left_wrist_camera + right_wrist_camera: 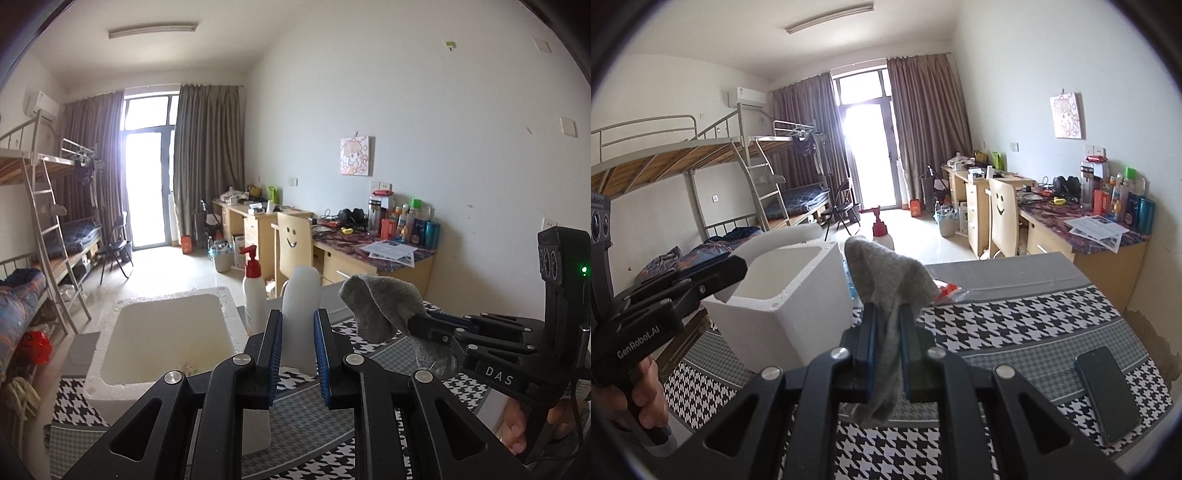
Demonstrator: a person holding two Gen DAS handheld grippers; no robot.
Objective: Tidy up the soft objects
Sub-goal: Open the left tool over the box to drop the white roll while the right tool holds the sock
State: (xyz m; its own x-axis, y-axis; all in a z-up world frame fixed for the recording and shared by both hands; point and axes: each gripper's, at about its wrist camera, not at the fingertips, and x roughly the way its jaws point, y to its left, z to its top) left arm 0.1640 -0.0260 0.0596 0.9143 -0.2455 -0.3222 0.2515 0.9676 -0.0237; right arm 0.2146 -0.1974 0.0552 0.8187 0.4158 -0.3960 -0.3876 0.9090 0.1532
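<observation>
My right gripper (886, 310) is shut on a grey sock (886, 280) and holds it in the air to the right of the white foam box (783, 295). The sock (380, 306) and the right gripper (417, 325) also show in the left wrist view at right. My left gripper (298, 317) is shut on a soft white translucent piece (301, 306) that stands up between its blue pads, beside the foam box (162, 332). A small pale item lies at the box bottom (190, 367). In the right wrist view the left gripper (738, 267) reaches over the box rim.
A houndstooth cloth (1015, 325) covers the table. A dark phone (1106, 395) lies at its right. A white pump bottle with red top (254, 291) stands behind the box. An orange-and-clear wrapper (947, 290) lies behind the sock. Bunk beds, desks and a chair stand further back.
</observation>
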